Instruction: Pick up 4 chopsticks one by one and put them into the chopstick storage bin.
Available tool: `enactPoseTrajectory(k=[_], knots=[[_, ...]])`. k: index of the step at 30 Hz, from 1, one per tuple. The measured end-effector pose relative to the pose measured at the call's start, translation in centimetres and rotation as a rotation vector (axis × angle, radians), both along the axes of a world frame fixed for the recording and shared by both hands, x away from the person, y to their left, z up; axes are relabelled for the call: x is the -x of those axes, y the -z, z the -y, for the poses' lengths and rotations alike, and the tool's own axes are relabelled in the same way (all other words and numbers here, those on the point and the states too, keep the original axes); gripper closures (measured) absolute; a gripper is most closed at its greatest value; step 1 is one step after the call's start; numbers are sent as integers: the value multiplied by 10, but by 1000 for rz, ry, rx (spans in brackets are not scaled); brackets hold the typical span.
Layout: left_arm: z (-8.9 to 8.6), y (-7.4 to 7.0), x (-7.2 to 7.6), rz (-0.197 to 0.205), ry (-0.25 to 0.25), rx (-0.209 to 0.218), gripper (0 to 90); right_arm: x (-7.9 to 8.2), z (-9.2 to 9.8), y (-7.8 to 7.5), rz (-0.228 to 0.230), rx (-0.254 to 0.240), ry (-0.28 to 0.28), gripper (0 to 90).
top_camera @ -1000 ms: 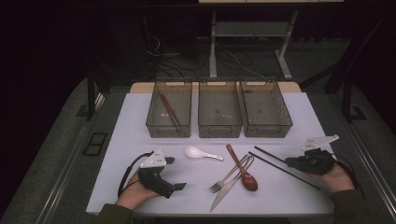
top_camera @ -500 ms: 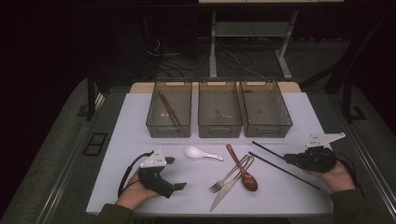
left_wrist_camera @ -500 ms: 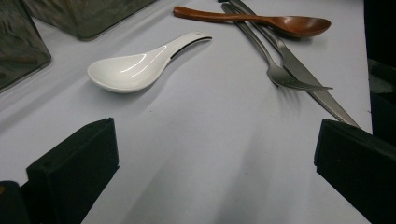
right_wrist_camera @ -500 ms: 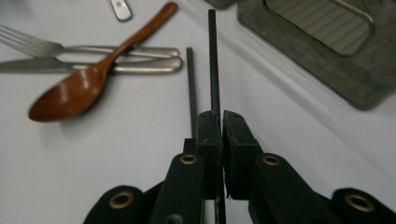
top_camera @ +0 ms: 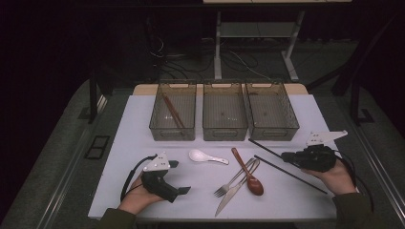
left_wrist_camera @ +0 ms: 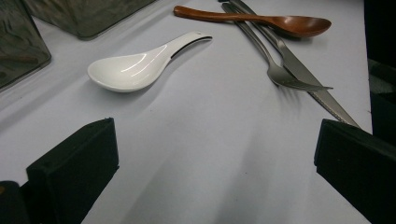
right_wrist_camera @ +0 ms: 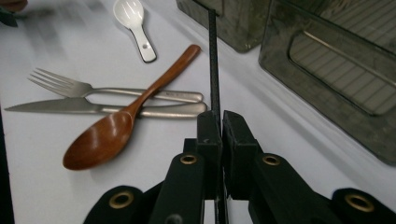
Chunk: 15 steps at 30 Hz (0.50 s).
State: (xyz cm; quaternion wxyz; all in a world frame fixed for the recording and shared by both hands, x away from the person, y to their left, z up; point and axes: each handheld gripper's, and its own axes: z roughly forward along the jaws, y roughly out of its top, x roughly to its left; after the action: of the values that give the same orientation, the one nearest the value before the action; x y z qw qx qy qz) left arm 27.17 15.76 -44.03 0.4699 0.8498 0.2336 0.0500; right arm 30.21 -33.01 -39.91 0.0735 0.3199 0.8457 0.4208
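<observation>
Clamping a black chopstick (right_wrist_camera: pixel 213 60), the right gripper (top_camera: pixel 288 157) sits at the right of the high view, its fingers (right_wrist_camera: pixel 208 135) pressed shut on the stick's near end. That chopstick (top_camera: pixel 267 148) runs from the fingers up and left toward the right-hand bin (top_camera: pixel 270 110), its far tip near the bin's front wall. A second black chopstick (top_camera: pixel 289 174) lies on the white table (top_camera: pixel 138 119) just below the first, slanting down to the right.

At the lower left of the high view the left gripper (top_camera: pixel 184 191) rests on the table in the person's left hand (top_camera: pixel 138 198). In the left gripper view its fingers (left_wrist_camera: pixel 74 168) stand wide apart with nothing between them.

Near the middle of the table lie a white ceramic spoon (top_camera: pixel 206 157), a wooden spoon (top_camera: pixel 248 172), a metal fork (top_camera: pixel 234 179) and a table knife (top_camera: pixel 231 195); the wooden spoon crosses over the fork and knife.

Three smoky clear bins stand in a row at the upper part of the table. The left-hand bin (top_camera: pixel 173 112) holds a brown stick-like utensil (top_camera: pixel 173 112), and the middle bin (top_camera: pixel 225 112) stands beside it.
</observation>
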Motion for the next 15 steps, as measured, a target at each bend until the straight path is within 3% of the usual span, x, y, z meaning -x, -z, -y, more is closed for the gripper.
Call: enactPoseTrajectory(k=[15], knots=[[1, 0, 1, -1, 0, -1, 0, -8, -26, -16, 30, -52, -26, 862]])
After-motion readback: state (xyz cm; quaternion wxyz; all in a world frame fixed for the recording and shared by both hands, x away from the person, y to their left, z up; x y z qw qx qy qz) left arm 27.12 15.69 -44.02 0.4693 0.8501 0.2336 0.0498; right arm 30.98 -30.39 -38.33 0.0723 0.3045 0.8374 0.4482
